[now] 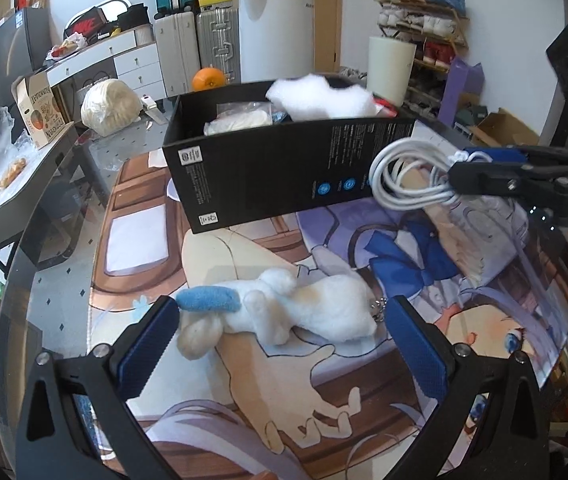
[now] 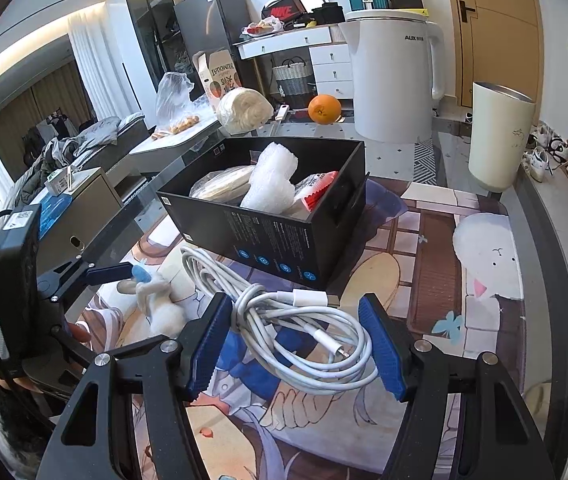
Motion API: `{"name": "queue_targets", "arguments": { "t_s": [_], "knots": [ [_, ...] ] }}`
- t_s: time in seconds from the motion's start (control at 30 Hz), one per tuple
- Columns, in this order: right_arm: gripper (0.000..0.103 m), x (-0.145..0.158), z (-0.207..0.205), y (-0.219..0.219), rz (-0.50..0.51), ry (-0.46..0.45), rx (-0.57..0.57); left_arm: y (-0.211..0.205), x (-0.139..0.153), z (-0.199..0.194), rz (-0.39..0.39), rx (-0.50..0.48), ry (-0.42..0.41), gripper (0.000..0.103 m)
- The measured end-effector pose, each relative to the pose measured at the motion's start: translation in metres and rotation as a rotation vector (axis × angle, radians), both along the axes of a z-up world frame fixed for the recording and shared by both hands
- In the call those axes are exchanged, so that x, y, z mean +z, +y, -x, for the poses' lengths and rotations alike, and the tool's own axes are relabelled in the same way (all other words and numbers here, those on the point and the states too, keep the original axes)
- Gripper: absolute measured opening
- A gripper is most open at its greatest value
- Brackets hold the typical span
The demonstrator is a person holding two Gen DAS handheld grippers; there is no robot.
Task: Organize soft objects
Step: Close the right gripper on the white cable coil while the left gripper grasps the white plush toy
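Meanwhile, the right claw [image 2: 297, 344] is gripping a coiled white cable [image 2: 303, 336] just before the black box [image 2: 268, 216], while the left claw [image 1: 280, 340] is hanging open around a plush toy [image 1: 284, 312] lying on the surface [image 1: 244, 360].

The box [image 2: 284, 236] stands on the table mat [image 2: 435, 296], toward the table's far edge. Bubble wrap [image 2: 270, 176] and packets lie in it. The plush toy [image 1: 284, 312] lies on the mat before the box; the coiled cable [image 2: 299, 332] seems raised above the mat, nearer the box's near wall.
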State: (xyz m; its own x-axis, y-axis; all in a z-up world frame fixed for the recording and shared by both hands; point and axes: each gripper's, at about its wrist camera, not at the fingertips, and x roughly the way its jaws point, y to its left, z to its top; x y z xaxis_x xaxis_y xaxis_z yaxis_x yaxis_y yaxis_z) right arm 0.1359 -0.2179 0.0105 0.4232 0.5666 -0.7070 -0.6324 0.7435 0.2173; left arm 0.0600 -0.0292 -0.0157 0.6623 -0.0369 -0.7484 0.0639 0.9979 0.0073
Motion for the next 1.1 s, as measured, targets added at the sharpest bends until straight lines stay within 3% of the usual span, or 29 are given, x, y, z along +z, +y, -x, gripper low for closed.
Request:
{"name": "queue_targets", "arguments": {
  "t_s": [0.23,0.3,0.53,0.7,0.77,1.1],
  "knots": [
    [0.067,0.000,-0.001,0.000,-0.002,0.001,0.003,-0.002,-0.004,-0.009,-0.014,0.002,0.031,0.103],
    [0.067,0.000,-0.001,0.000,0.000,0.002,0.003,-0.003,-0.011,-0.014,-0.039,0.014,0.079,0.103],
    [0.067,0.001,0.000,0.000,-0.002,-0.001,0.007,-0.002,-0.010,-0.012,-0.023,0.011,0.069,0.101],
    [0.067,0.001,0.000,0.001,-0.002,-0.001,0.007,0.000,-0.009,-0.009,-0.005,-0.002,0.047,0.094],
    [0.067,0.002,0.000,0.001,-0.002,-0.004,0.007,-0.001,-0.008,-0.008,-0.005,-0.010,0.036,0.085],
    [0.067,0.008,0.005,-0.001,-0.016,-0.024,0.014,0.003,0.004,0.004,0.010,-0.009,-0.055,0.083]
  ]
}}
